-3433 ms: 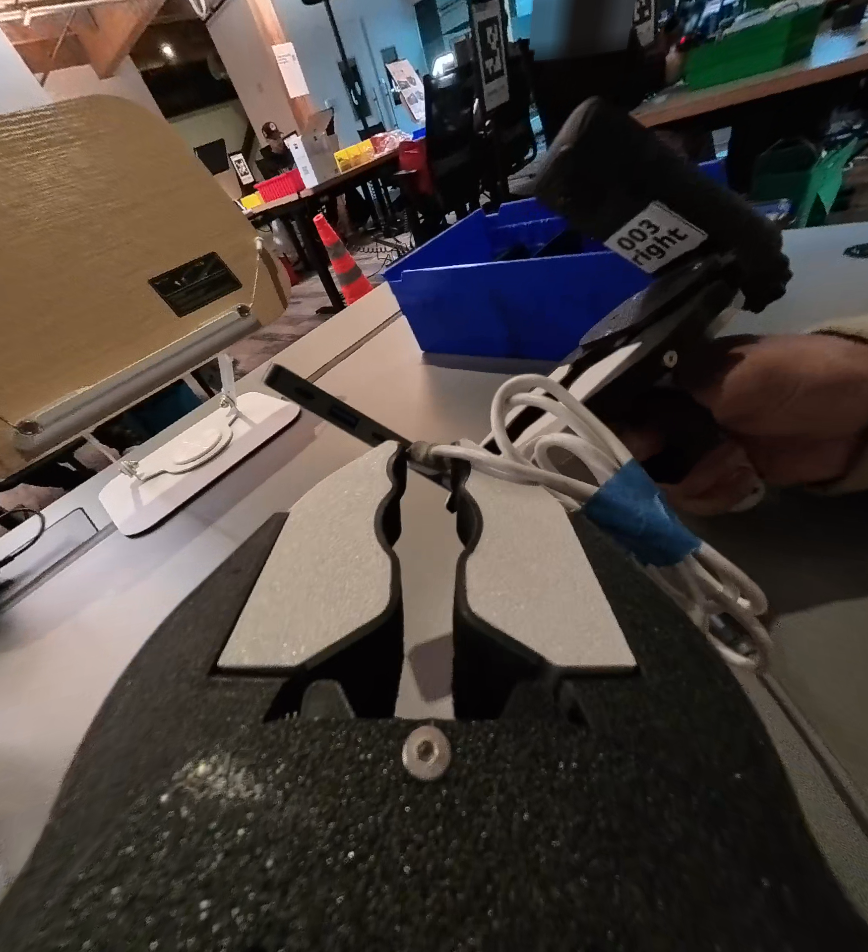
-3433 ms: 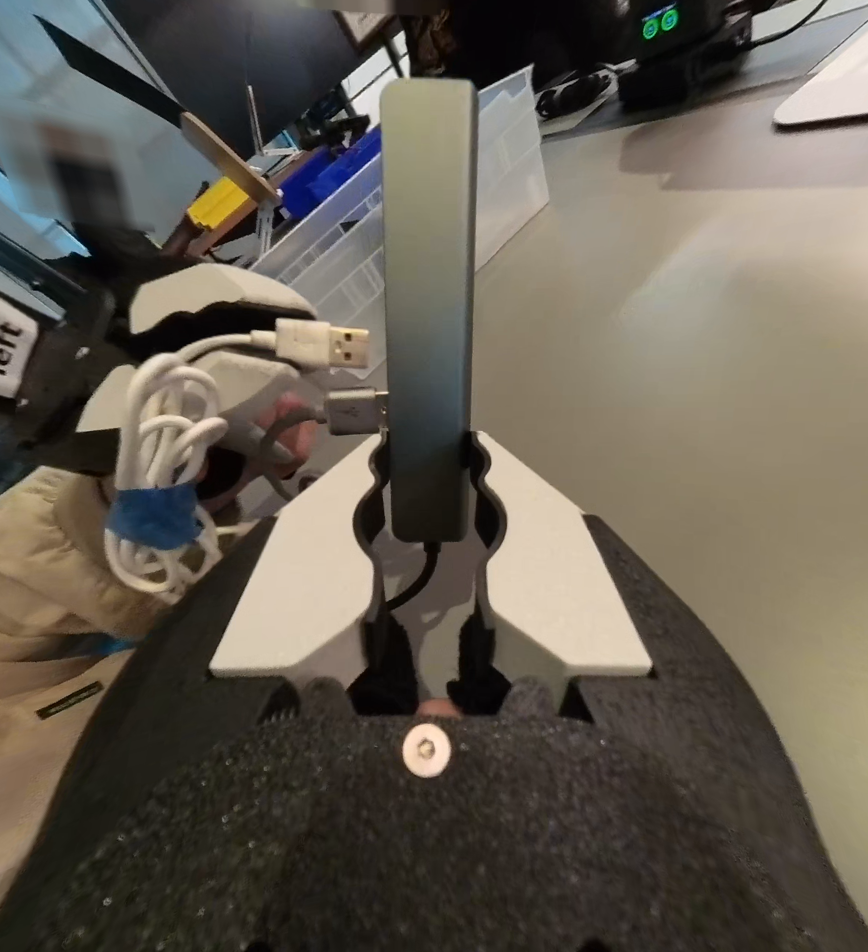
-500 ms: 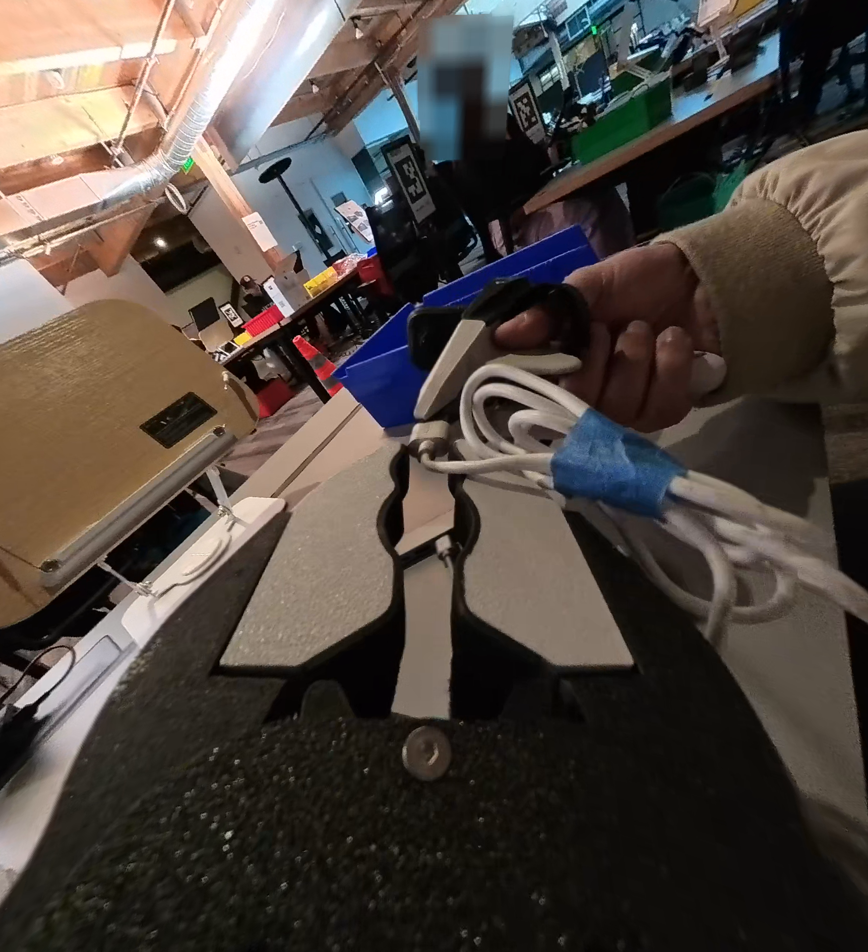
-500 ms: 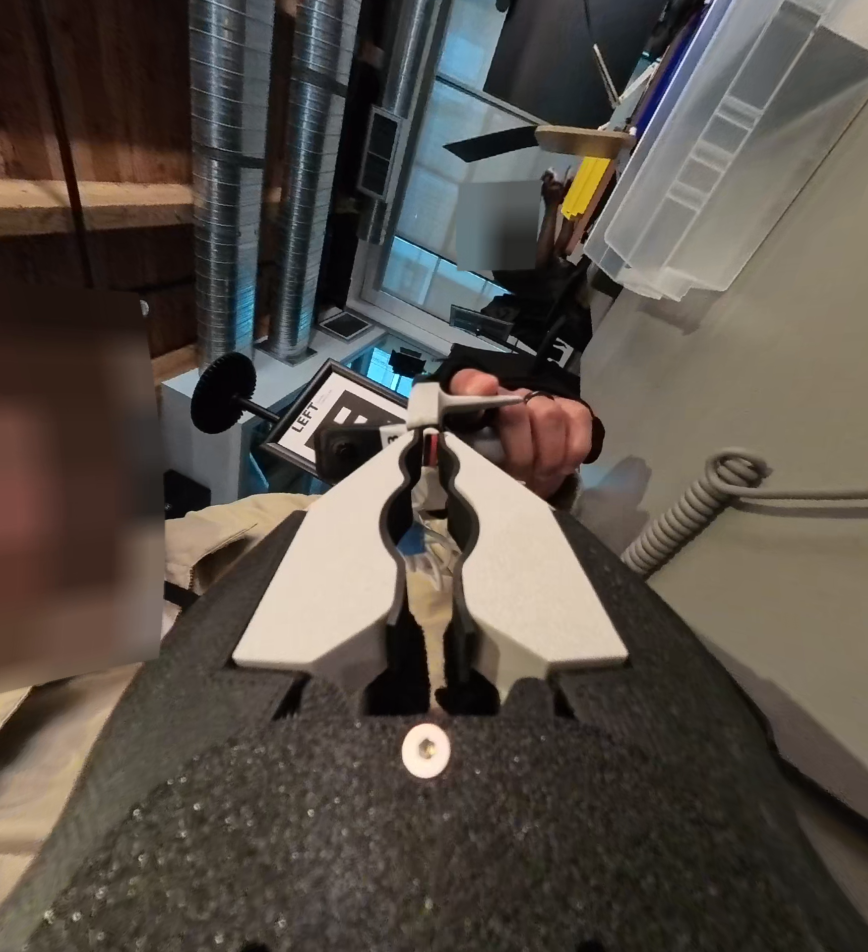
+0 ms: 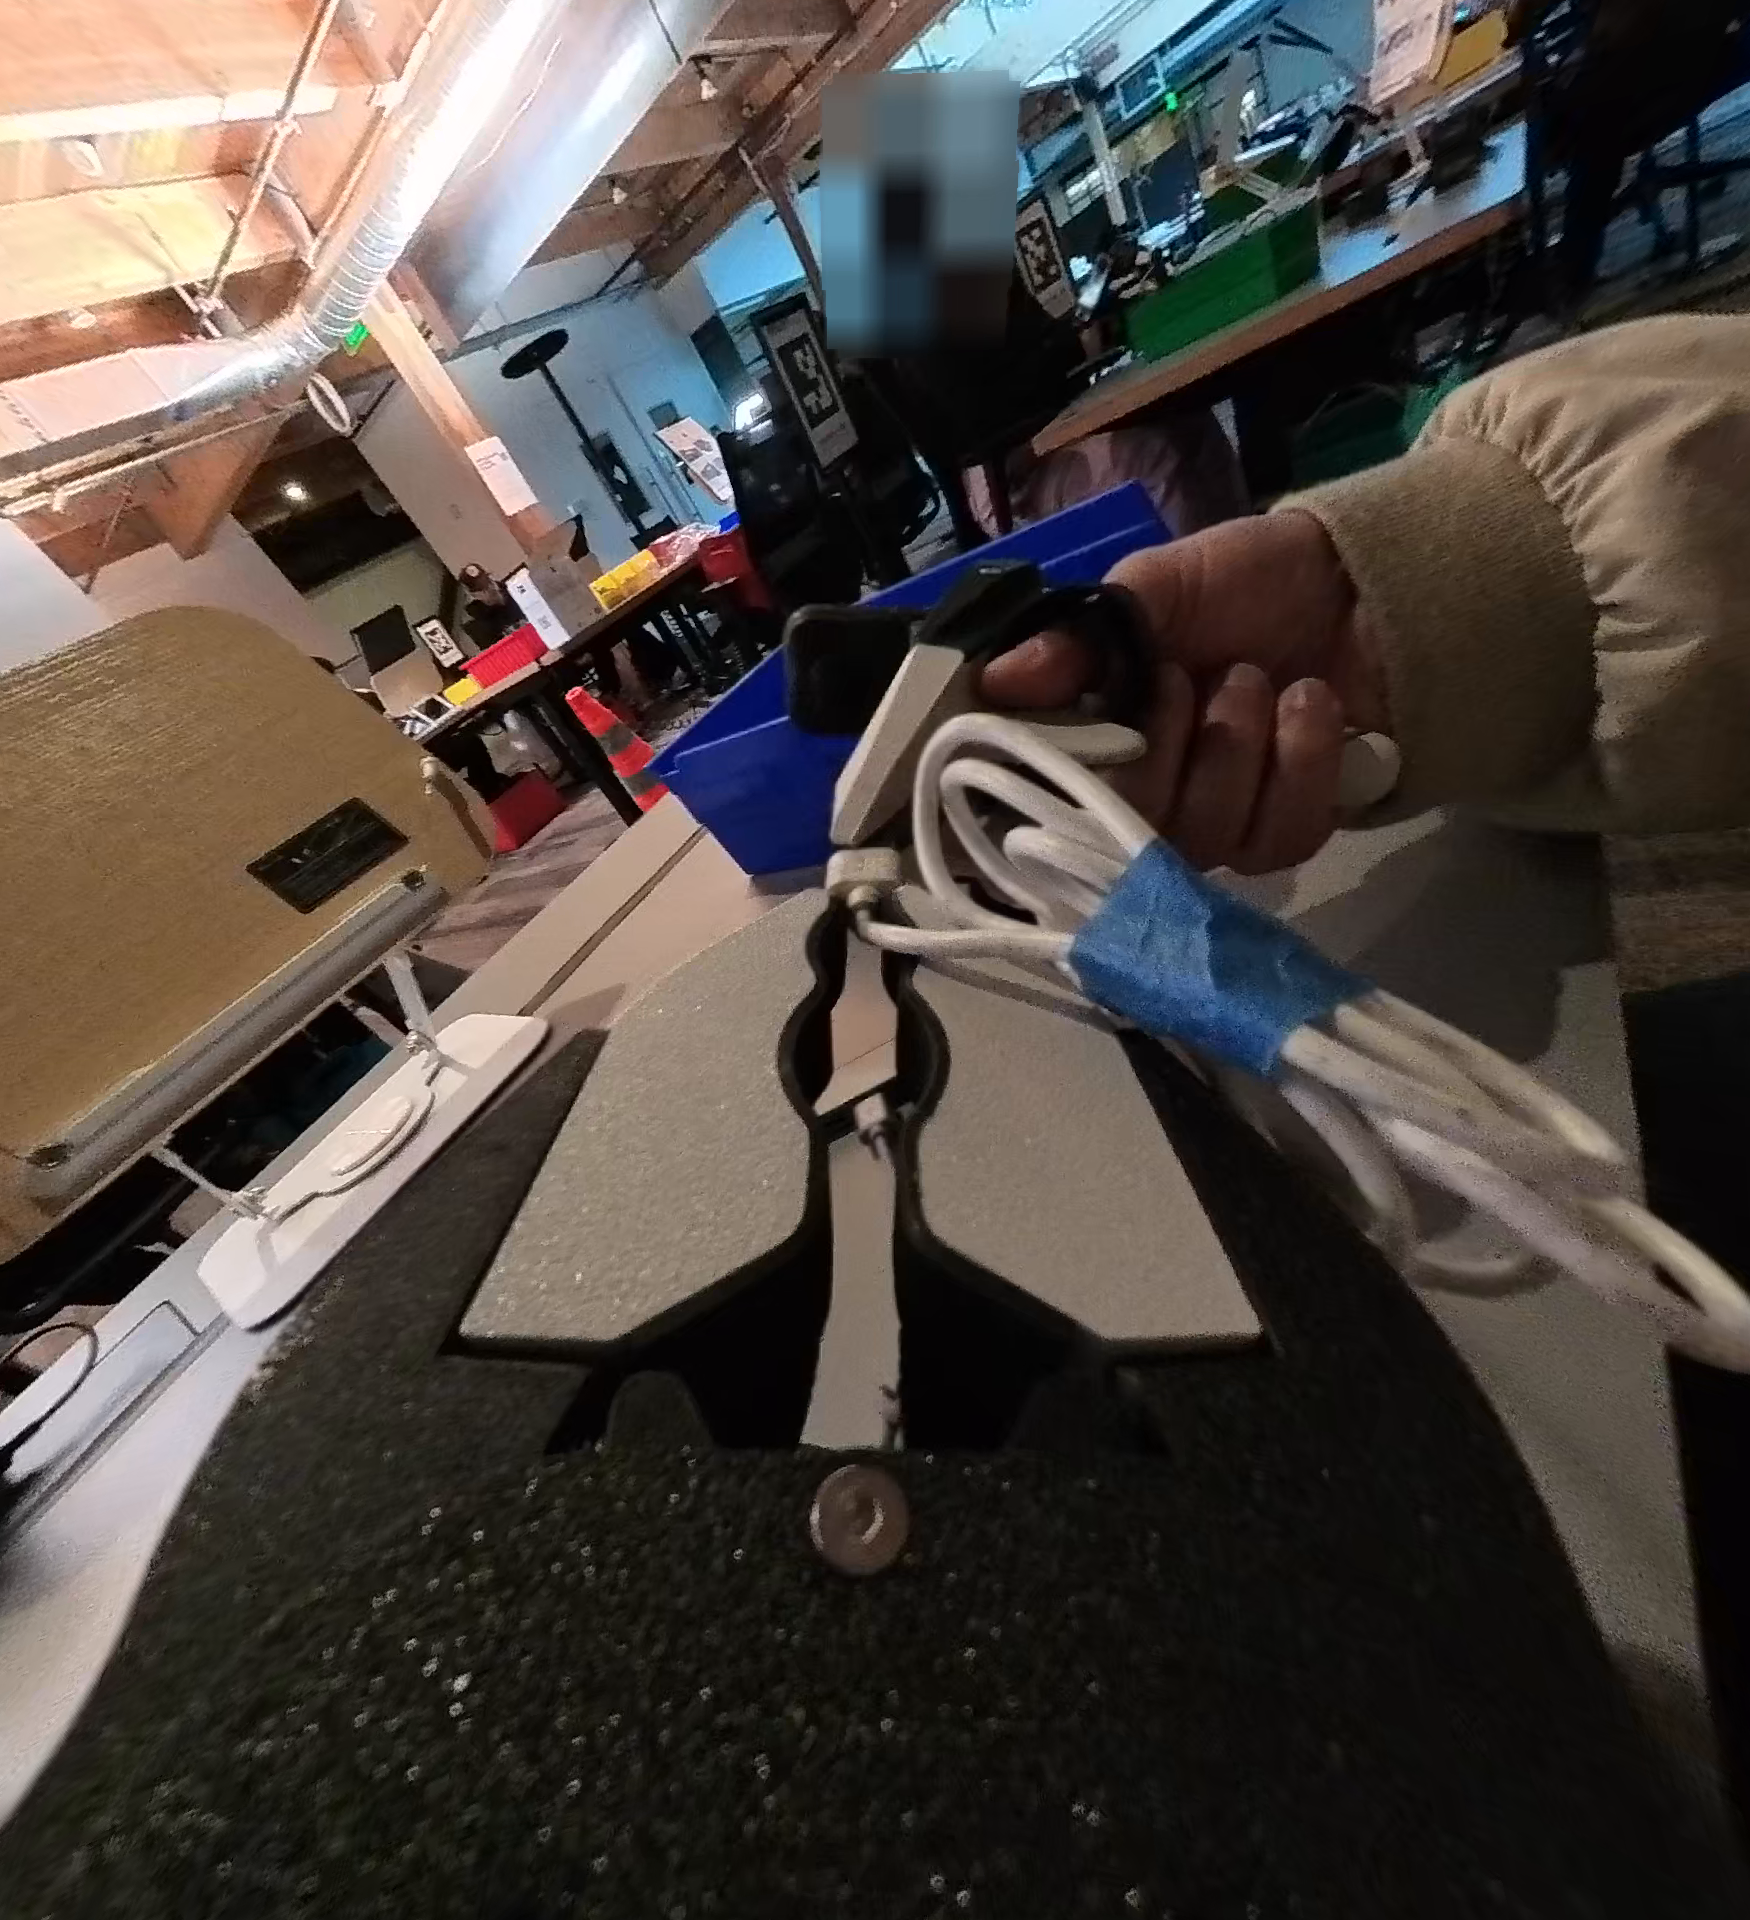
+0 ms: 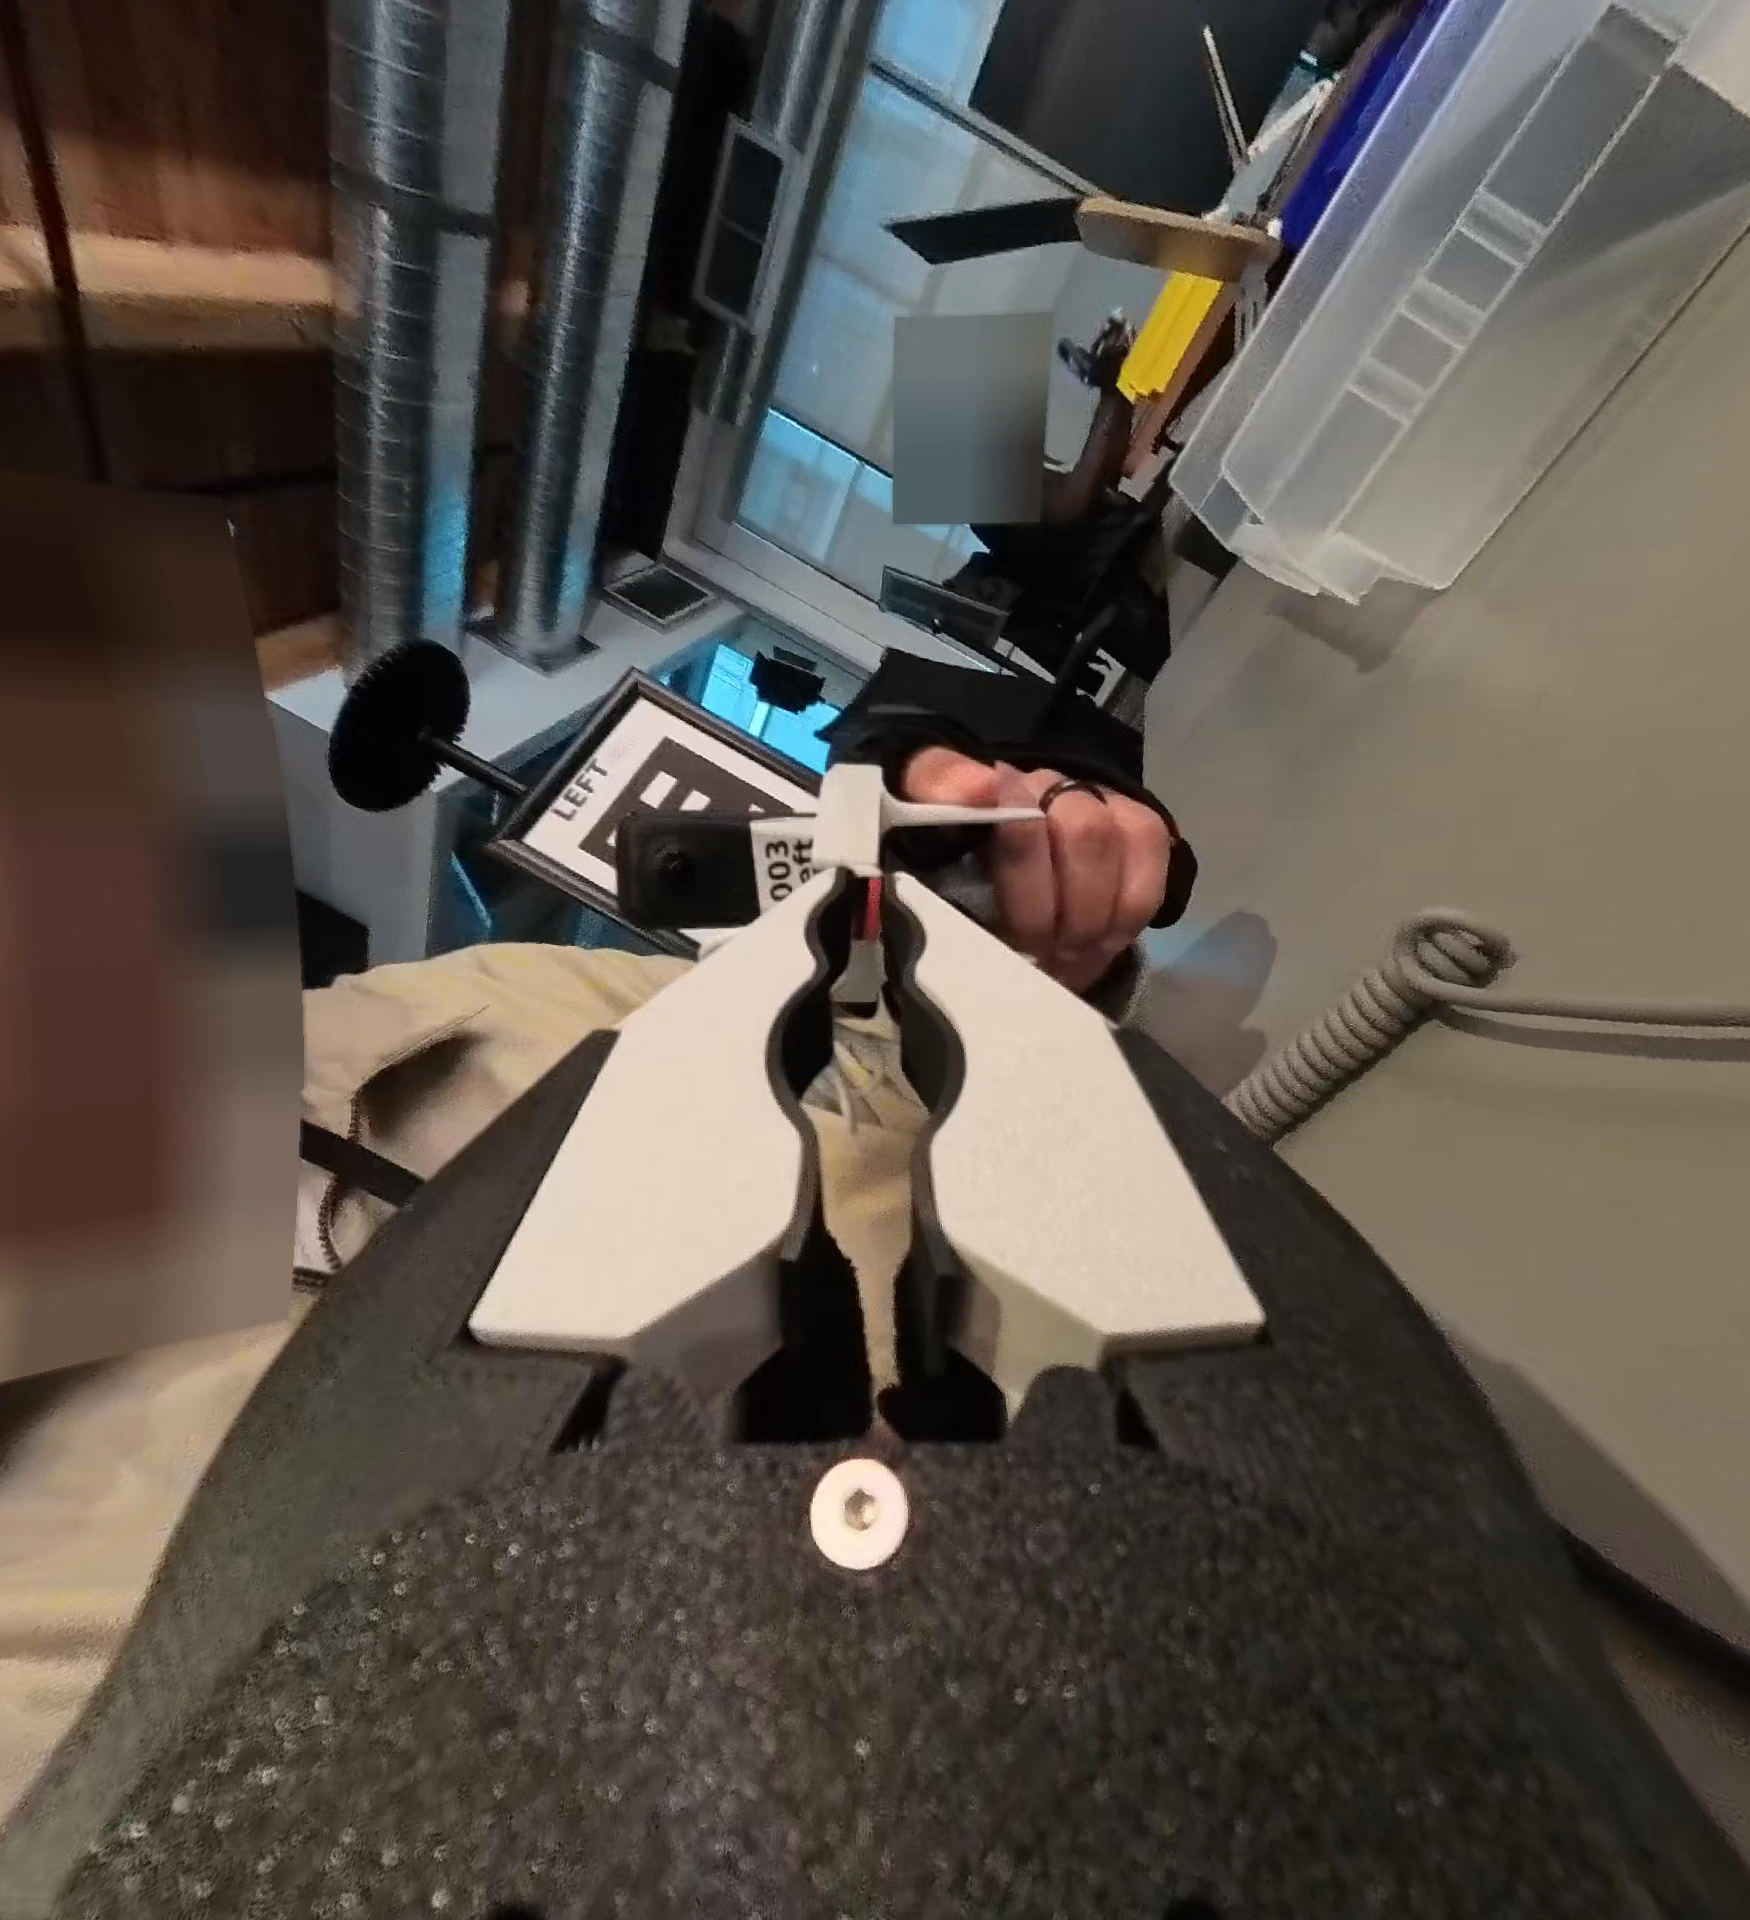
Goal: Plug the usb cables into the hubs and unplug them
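so, my left hand-held gripper (image 5: 858,914) is clamped on the white usb cable (image 5: 985,940) just behind its silver-grey plug (image 5: 860,864), which pokes out past the fingertips. the cable is a white bundle of loops, bound with a band of blue tape (image 5: 1203,982), and it droops off to the right of the fingers, held up above the grey counter (image 5: 622,894). the loose loops past the tape look blurred.

my right hand-held gripper (image 6: 863,914) has its fingers nearly together, pinching a small dark piece with a red mark near the tips; i cannot tell what that piece is. beyond it i see the left hand (image 6: 1068,862) on its handle. a grey coiled cord (image 6: 1349,1018) lies on the counter to the right, with a clear plastic bin (image 6: 1473,312) farther back.

in the left view a blue bin (image 5: 767,769) sits behind the plug.
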